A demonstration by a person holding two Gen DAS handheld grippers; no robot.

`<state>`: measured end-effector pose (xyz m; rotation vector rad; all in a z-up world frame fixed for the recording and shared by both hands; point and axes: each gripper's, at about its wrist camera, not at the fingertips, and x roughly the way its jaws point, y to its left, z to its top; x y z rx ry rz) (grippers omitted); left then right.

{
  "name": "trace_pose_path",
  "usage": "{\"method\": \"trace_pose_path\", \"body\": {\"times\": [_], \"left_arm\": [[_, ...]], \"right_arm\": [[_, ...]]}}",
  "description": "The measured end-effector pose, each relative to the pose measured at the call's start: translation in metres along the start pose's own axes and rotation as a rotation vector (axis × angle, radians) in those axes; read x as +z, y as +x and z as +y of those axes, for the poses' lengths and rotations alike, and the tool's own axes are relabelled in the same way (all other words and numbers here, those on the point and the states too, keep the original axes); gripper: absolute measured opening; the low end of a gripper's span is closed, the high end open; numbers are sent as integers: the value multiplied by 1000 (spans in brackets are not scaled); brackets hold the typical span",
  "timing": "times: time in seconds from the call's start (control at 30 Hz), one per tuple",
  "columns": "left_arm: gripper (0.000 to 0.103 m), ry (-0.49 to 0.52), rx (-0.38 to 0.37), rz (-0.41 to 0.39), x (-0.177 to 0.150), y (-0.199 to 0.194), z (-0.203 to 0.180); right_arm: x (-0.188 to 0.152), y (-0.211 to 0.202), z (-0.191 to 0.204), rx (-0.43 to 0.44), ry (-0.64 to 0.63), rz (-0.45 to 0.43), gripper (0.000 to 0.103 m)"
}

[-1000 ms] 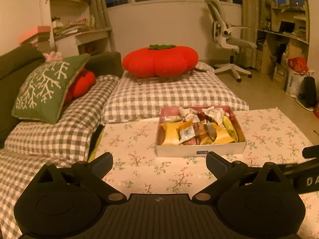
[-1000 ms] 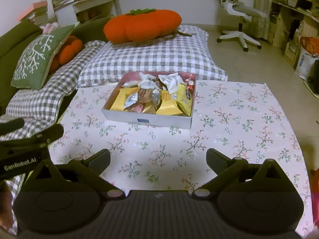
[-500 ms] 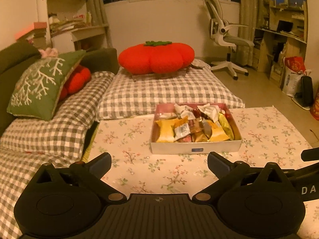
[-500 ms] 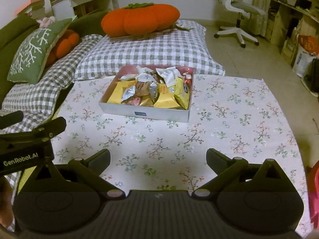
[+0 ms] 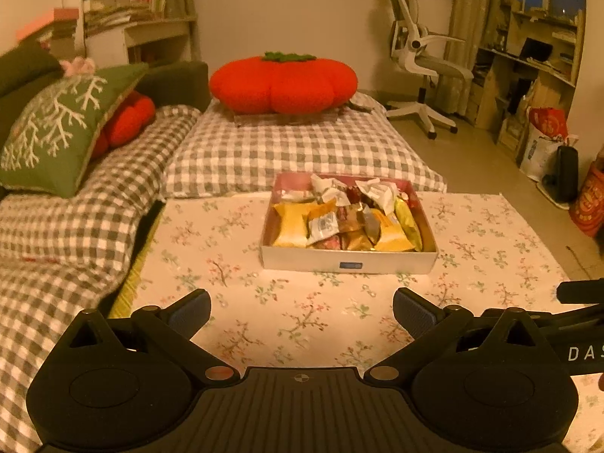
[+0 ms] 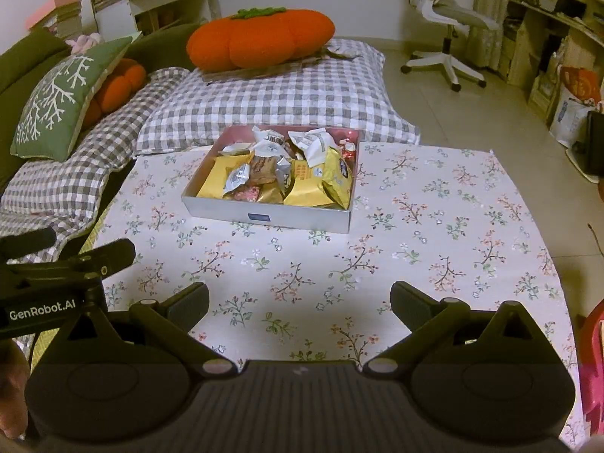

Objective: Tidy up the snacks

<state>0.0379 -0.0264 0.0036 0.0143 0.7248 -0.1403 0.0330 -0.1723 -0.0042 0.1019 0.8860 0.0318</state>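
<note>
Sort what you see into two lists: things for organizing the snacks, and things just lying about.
For the job: box, snacks, left gripper, right gripper.

Lying about: pumpkin cushion, green pillow, chair, tablecloth.

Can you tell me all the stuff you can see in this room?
box: one, white outside, pink inside, on the cloth, full of snacks
snacks: a pile, mostly yellow, some white and silver, in the box
cloth: one, white with flowers, under the box
pumpkin cushion: one, orange, behind the box
green pillow: one, white branch pattern, far left
checked cushions: grey and white, behind and left of the cloth
chair: one, white, back right
left gripper: black, open, empty
right gripper: black, open, empty
</note>
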Motion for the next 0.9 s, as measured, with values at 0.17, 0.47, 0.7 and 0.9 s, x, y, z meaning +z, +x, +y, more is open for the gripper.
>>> {"method": "trace_pose_path", "body": {"times": [0.17, 0.47, 0.7, 0.9], "left_arm": [[103, -7, -4, 12, -1, 2, -1], [103, 6, 5, 13, -2, 2, -1], [103, 9, 8, 12, -2, 2, -2], [103, 11, 8, 23, -1, 4, -2]], "right_arm": [[0, 1, -1, 1, 3, 6, 102], [0, 1, 0, -2, 1, 9, 102], [0, 1, -1, -2, 1, 10, 102], [0, 0, 0, -2, 1, 10, 102]]}}
